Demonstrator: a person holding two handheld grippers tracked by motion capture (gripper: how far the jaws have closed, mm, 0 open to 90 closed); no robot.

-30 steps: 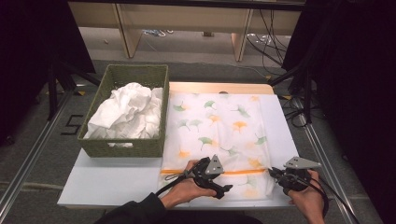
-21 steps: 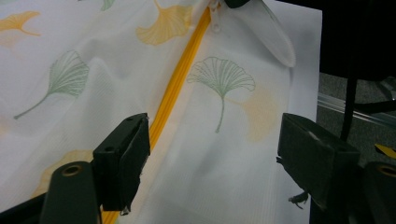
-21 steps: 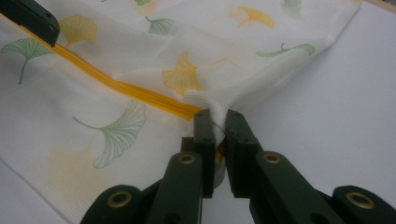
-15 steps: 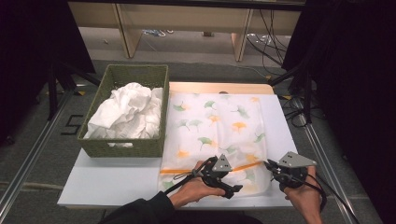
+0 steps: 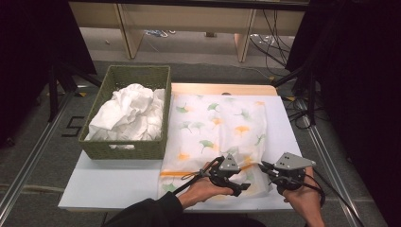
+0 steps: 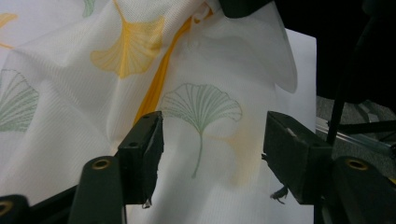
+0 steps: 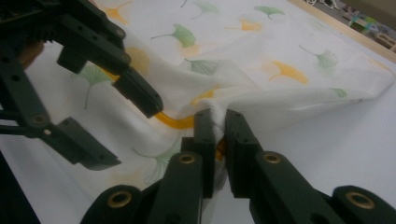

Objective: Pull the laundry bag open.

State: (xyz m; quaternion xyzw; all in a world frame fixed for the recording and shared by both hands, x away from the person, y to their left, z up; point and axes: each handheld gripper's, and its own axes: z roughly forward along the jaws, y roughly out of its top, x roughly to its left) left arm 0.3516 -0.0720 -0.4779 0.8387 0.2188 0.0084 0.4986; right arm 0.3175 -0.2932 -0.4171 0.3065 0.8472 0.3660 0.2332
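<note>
Basketwork first: at the far left of my high view stands a green woven basket (image 5: pixel 124 147) heaped with crumpled white cloth (image 5: pixel 127 116), well apart from both grippers. Just right of it, a white fabric printed with green and orange ginkgo leaves (image 5: pixel 217 125) lies spread on the white table board (image 5: pixel 113 187), its orange-striped near edge toward me. My left gripper (image 5: pixel 242 185) hovers over that edge; its jaws have just been closing, yet they stand spread with cloth beneath, not pinched. My right gripper (image 7: pixel 215 122) has its jaws pressed together on the bunched near-right corner, raised slightly. I judge the fold barely begun: one corner taken, the other grip pending.
</note>
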